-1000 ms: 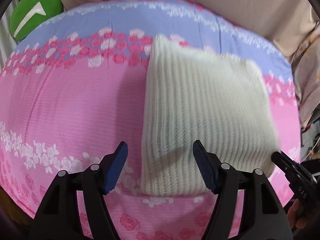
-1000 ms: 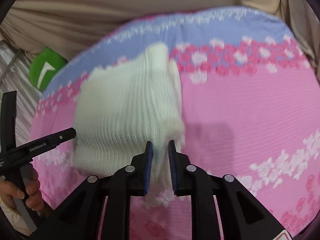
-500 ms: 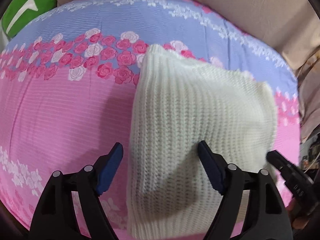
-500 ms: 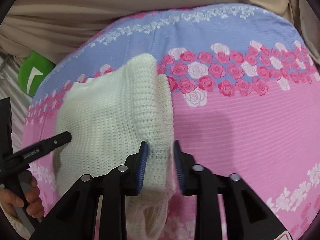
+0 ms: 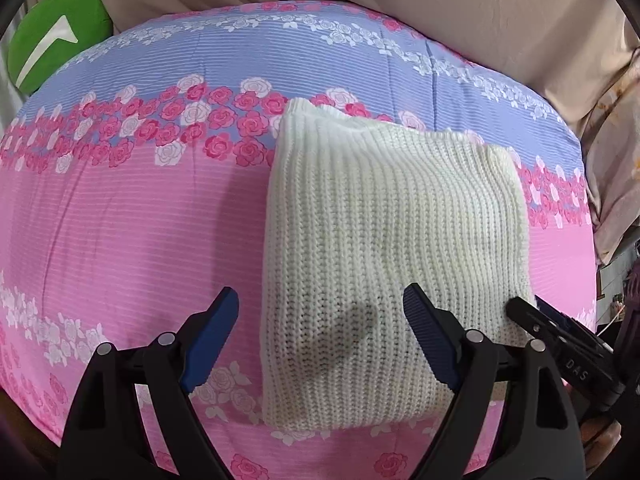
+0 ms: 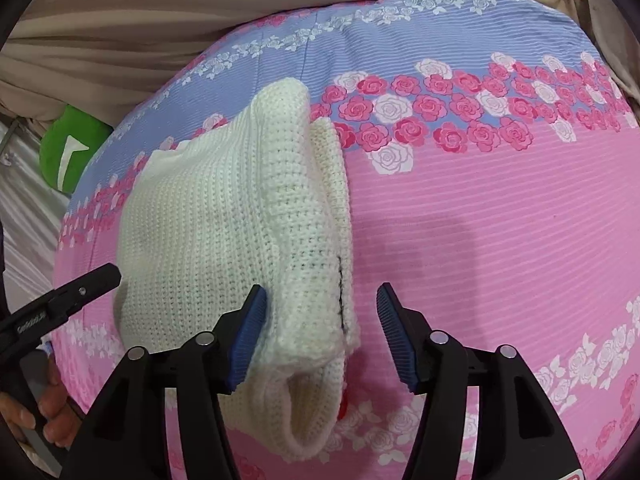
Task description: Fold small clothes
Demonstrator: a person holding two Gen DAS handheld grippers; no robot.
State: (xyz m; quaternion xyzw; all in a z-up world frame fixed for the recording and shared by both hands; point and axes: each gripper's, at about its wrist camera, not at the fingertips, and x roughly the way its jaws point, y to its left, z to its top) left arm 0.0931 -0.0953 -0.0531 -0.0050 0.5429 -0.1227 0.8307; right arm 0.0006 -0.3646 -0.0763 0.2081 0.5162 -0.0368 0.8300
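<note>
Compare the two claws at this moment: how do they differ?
The left claw spreads wider, straddling the folded sweater's left edge. The right claw gapes narrower, around the sweater's thick right edge. Both have just been opening; neither pinches the knit. Both point down at the flowered sheet.

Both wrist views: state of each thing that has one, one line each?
Knit garment: folded into a rough rectangle, lying flat on the bedsheet, not gripped.
Left hand-held gripper: open, jaws just opening wider, straddling the garment's near left edge.
Right hand-held gripper: open, jaws just opening, garment's right edge between them, released.
Bedsheet: spread smooth under the garment.
Green cushion: resting beyond the bedsheet's far corner.
</note>
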